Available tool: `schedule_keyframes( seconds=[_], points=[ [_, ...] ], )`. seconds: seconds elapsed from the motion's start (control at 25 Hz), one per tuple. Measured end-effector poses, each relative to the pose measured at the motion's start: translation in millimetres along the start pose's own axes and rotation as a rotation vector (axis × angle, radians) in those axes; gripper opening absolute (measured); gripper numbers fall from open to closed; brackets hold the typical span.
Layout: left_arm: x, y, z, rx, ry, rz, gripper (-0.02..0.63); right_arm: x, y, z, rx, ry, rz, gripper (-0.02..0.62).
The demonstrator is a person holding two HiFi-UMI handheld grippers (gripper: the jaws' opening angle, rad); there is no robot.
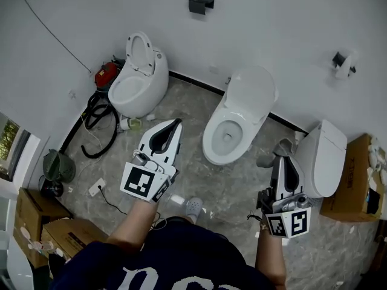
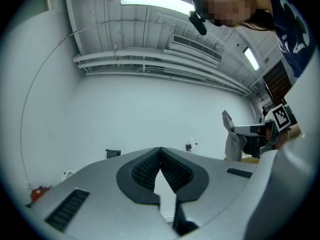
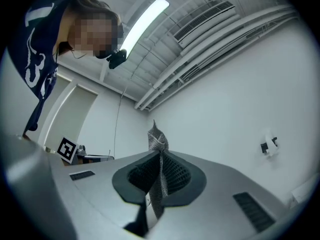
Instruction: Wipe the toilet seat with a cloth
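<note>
Cloth (image 1: 272, 156) clamped, seat (image 1: 209, 141) not contacted.
Right gripper (image 1: 283, 157) pinches the grey cloth (a fold pokes past the tips) just right of the middle toilet (image 1: 249, 92), clear of it; left gripper (image 1: 178, 123) pressed together, empty.

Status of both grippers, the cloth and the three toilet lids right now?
left gripper: shut, empty.
right gripper: shut on cloth.
cloth: pinched between the jaws, end sticking out.
left toilet: lid up.
middle toilet: lid up.
right toilet: lid closed.
</note>
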State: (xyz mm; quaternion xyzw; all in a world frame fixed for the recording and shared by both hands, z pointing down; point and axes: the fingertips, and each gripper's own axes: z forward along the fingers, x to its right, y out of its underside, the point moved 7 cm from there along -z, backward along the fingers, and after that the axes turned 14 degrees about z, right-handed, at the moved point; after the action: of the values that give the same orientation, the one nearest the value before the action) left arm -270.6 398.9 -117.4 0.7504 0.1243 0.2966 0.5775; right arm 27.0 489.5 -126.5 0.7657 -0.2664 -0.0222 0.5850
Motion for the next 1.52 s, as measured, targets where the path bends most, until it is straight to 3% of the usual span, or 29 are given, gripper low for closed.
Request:
schedule_keyframes(
  seconds=[0.24,0.64,1.24,1.52],
  points=[
    [-36.3,23.6,48.7,0.005,0.03,-0.018,0.017,17.2,13.3,50.2,-0.001,0.031,-0.006,0.032],
    [-52.0,61.8,104.3,-0.041,0.037,-0.064,0.017,65.6,30.1,93.9,-0.065,0.07,0.015,0.032],
    [-30.1,69.4,222.1,-0.066,-0.133,-0.045,0.017,216.5,5.7,172.4,-0.094,-0.059,0.044,0.032],
    [-11.6,76.8,259.8,-0.081,-0.178,-0.042,0.017,268.6,7.3,197.0,-0.121,-0.101,0.053,0.032]
  ],
)
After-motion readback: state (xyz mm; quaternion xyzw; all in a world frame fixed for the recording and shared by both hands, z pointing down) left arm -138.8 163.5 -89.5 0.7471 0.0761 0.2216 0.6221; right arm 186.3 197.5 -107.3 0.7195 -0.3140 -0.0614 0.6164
